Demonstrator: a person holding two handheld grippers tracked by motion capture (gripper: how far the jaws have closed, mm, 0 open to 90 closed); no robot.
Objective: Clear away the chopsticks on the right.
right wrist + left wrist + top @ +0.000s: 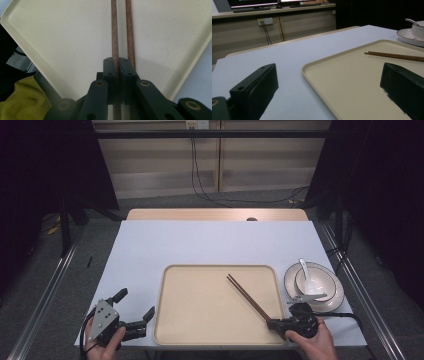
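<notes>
A pair of brown wooden chopsticks (247,295) lies slanted across the right half of a cream tray (200,310), tips pointing up-left. My right gripper (272,323) is at the tray's near right corner, shut on their near ends. In the right gripper view the jaws of my right gripper (118,62) meet around the chopsticks (115,30) above the tray (62,37). My left gripper (135,303) stands open just left of the tray with nothing between its jaws. The left gripper view looks past my left gripper (328,72) to the tray (352,75) and chopsticks (397,56).
A white plate (336,292) with a bowl (320,282) and a white spoon (305,270) in it stands right of the tray; plate (408,37) and bowl (418,30) are at far right for the left gripper. The white table top (200,240) extends behind the tray.
</notes>
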